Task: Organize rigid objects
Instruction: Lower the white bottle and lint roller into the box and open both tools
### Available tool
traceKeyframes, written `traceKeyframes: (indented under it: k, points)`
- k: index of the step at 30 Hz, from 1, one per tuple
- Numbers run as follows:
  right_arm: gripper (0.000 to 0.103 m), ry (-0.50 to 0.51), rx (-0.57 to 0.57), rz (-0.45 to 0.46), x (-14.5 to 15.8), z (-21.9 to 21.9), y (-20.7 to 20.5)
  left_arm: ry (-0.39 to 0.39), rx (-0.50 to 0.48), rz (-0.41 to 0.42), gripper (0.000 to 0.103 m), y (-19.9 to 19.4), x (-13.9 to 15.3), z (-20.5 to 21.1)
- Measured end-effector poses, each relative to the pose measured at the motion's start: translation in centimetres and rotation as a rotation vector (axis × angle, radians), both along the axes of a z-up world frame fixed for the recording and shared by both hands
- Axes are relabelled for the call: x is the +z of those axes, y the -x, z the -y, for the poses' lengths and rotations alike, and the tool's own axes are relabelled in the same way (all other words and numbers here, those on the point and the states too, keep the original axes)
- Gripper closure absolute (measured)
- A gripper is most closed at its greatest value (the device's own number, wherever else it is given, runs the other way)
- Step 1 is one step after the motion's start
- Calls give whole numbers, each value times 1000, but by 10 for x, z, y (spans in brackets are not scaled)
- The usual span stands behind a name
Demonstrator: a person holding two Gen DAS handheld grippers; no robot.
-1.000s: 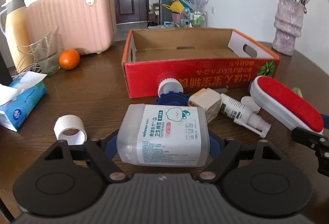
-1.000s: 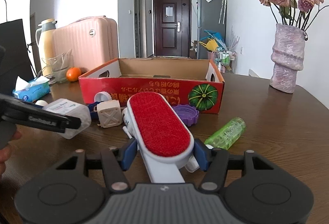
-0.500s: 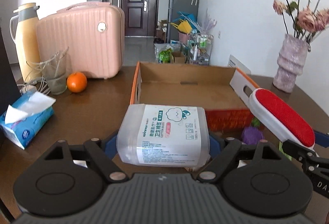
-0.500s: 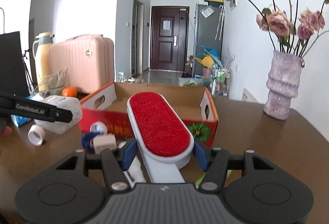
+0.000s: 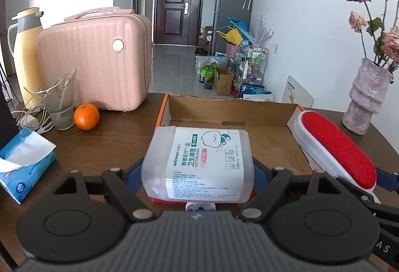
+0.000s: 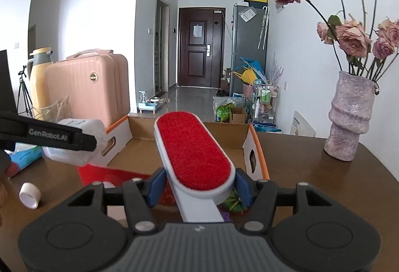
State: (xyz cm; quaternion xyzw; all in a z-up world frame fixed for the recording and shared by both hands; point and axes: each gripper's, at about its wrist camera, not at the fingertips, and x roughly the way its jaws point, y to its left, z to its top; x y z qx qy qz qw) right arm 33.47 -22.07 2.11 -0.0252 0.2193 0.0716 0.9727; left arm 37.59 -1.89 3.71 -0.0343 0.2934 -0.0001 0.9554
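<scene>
- Brown wooden table [image 5: 112,142]: carries everything named here; a pink hard-shell case [image 5: 94,60] stands at its far left and a mauve vase [image 6: 349,117] of dried roses at its far right.
- Cardboard box [image 5: 232,107]: open-topped, red outside with orange rims, lying between the two grippers' loads; its inside floor looks bare.
- Lint brush [image 6: 194,152]: red pad up, white body, clamped across its width by the right gripper [image 6: 197,182]; its long axis runs away from the camera, rounded tip over the box interior, handle toward the gripper body.
- Cotton-bud container [image 5: 199,162]: translucent, white label up, pinched at both sides by the left gripper [image 5: 198,173]; it hangs above the box's near wall, long axis pointing away toward the far wall.
- Tissue pack [image 5: 22,162]: blue, at the table's left edge.
- Orange [image 5: 86,116]: just beside a glass tumbler [image 5: 58,107] holding cables.
- Tape roll [image 6: 30,194]: white, on its side on the table, left of the box.
</scene>
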Motion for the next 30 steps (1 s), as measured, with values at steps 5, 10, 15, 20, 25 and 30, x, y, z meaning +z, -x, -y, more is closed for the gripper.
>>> traceKeyframes:
  k: [5, 10, 15, 20, 25, 30]
  points:
    - [44, 13, 2, -17, 0, -4, -30, 2, 12, -7, 20, -24, -3, 4]
    - [44, 25, 4, -46, -5, -6, -66, 3, 24, -20, 20, -50, -9, 8]
    - [44, 40, 5, -88, -14, -9, -105, 18, 44, -35, 20, -79, -17, 8]
    - [44, 45, 13, -130, -24, -12, -141, 31, 61, -55, 20, -107, -26, 7]
    - [44, 70, 23, -173, -33, -16, -175, 13, 64, -83, 20, -134, -37, 13]
    - [44, 112, 38, -238, -41, -22, -206, -16, 59, -140, 20, -156, -51, 19]
